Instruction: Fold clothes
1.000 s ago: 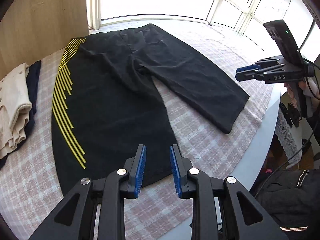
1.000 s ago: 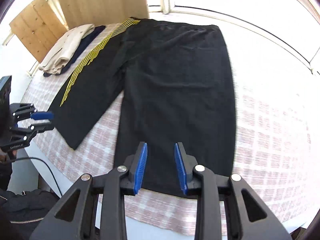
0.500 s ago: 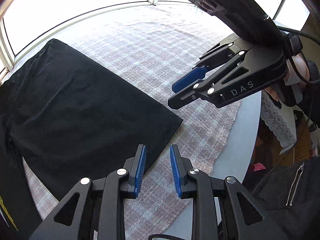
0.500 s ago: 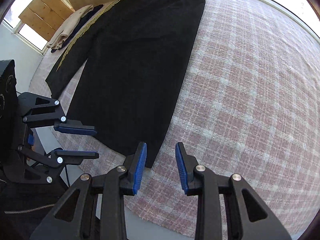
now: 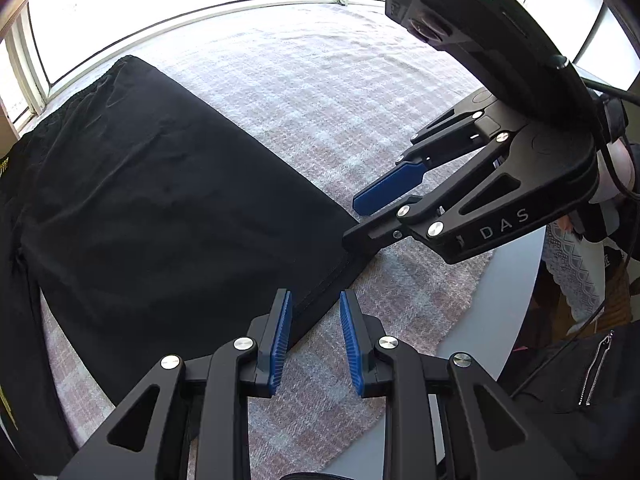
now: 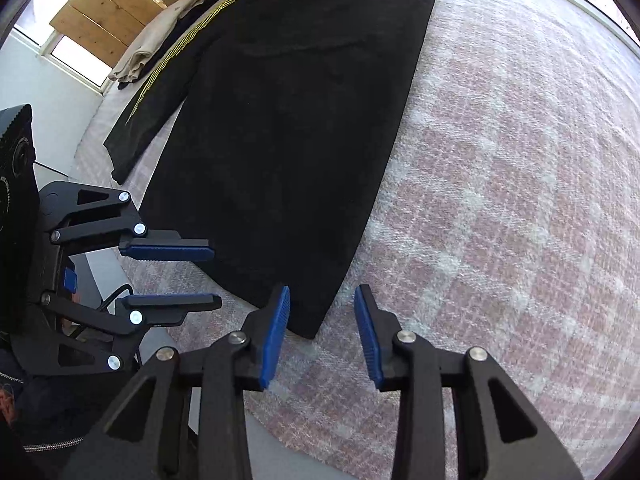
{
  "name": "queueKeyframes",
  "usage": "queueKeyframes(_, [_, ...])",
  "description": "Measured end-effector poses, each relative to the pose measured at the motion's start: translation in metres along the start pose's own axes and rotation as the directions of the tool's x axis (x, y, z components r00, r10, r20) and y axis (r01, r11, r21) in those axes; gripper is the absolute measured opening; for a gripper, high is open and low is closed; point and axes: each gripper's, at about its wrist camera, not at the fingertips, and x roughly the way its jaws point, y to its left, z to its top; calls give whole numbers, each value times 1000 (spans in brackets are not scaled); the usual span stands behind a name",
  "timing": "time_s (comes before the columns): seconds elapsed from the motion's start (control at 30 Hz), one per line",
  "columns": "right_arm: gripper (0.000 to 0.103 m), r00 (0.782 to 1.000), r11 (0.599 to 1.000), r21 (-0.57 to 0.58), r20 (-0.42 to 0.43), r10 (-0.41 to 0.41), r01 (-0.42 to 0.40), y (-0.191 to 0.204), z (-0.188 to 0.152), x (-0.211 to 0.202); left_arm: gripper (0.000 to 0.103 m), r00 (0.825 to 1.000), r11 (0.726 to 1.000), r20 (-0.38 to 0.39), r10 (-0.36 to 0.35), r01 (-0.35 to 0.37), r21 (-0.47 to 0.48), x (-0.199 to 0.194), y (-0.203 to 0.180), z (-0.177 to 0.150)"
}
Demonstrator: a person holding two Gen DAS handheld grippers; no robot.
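2 grippers: both pointed steeply down at the near hem of 1 trouser leg, close beside each other.
Left gripper (image 5: 314, 336): jaws apart, not clamped; the hem edge of the black trousers (image 5: 160, 208) lay in line between its blue pads (image 5: 278, 340), and whether the pads touched the cloth could not be told.
Right gripper (image 6: 322, 334): jaws were opening; the hem corner lay between the fingertips, nearer the left-hand pad, with no pad pressing on it.
Trousers: spread flat on the checked pink-and-white tablecloth (image 6: 500, 160), near leg running away from both grippers toward the window side; the other leg carried yellow stripes (image 6: 180, 44) along its outer seam.
Table edge (image 5: 516, 304): grey-white, bare where the cloth stopped, just beside the grippers.
Person: a dark zipped jacket (image 5: 580, 380) showed at the frame edge.
Far end: 1 pile of folded clothes (image 6: 156, 40), beige over dark, lay beyond the striped leg, close to it.
Beyond: wooden boards (image 6: 100, 20) stood behind the pile.
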Motion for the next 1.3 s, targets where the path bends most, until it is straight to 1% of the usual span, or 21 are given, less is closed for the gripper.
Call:
queueKeyframes(0.13, [34,998,998,1,-9,56,-56,0,-1,0,24,1000,1000,10,-5,5,0,-1,-1,-1])
queueKeyframes(0.2, [34,991,991,21,-6,132,-132,-6,0,1,24,1000,1000,15,-4,3,6,1,-3,-1])
queueKeyframes(0.3, [34,976,973,83,5,217,-217,-22,-2,2,24,1000,1000,23,-3,2,19,3,-5,0])
queueKeyframes(0.37, [33,978,972,108,11,210,-210,-32,-2,-3,28,999,1000,36,11,-12,27,4,-8,0])
queueKeyframes(0.4, [33,979,973,110,13,202,-202,-34,-3,-6,33,999,999,42,18,-20,31,5,-9,1])
queueKeyframes(0.43, [33,977,970,118,20,213,-214,-32,-9,-6,37,999,999,47,18,-19,34,5,-11,1])
queueKeyframes(0.5, [33,970,959,143,27,243,-244,-37,-10,-12,37,999,999,49,-2,-1,47,7,-17,3])
queueKeyframes(0.53, [33,978,968,143,24,206,-208,-37,-12,-14,37,999,998,51,-4,1,63,8,-22,3])
queueKeyframes(0.57, [33,991,983,124,22,132,-134,-36,-13,-17,37,999,996,55,1,-6,88,9,-28,3])
queueKeyframes(0.6, [33,999,995,87,17,43,-44,-34,-13,-21,38,998,994,56,10,-16,110,9,-33,3])
queueKeyframes(0.63, [33,999,998,50,8,-38,38,-30,-14,-22,38,998,993,53,19,-25,116,11,-37,4])
queueKeyframes(0.67, [34,995,995,20,9,-101,101,-27,-15,-26,38,999,993,48,23,-28,111,13,-39,5])
queueKeyframes(0.73, [38,983,984,-12,32,-179,180,-25,-23,-35,38,999,996,49,19,-24,86,15,-40,6])
queueKeyframes(0.8, [39,973,974,-27,60,-225,227,-25,-32,-45,38,998,997,48,45,-48,65,16,-41,8])
queueKeyframes(0.83, [39,970,972,-25,68,-232,234,-28,-36,-50,35,997,996,43,56,-59,65,17,-42,8])
queueKeyframes(0.9, [40,972,975,-2,76,-222,223,-36,-44,-59,35,998,996,29,55,-57,74,20,-45,9])
queueKeyframes(1.03, [40,979,981,73,84,-185,179,-61,-57,-75,32,996,991,19,83,-84,107,22,-53,9])
queueKeyframes(1.07, [40,980,982,87,91,-175,167,-66,-61,-80,29,996,991,18,86,-88,104,21,-53,11])
queueKeyframes(1.17, [41,981,983,103,109,-163,152,-77,-70,-90,10,995,991,14,97,-97,96,21,-54,15])
queueKeyframes(1.2, [41,981,983,106,111,-160,149,-80,-72,-93,7,995,991,13,100,-101,93,21,-55,16])
queueKeyframes(1.3, [41,982,984,111,115,-149,137,-94,-81,-103,5,997,995,17,76,-77,59,17,-49,13])
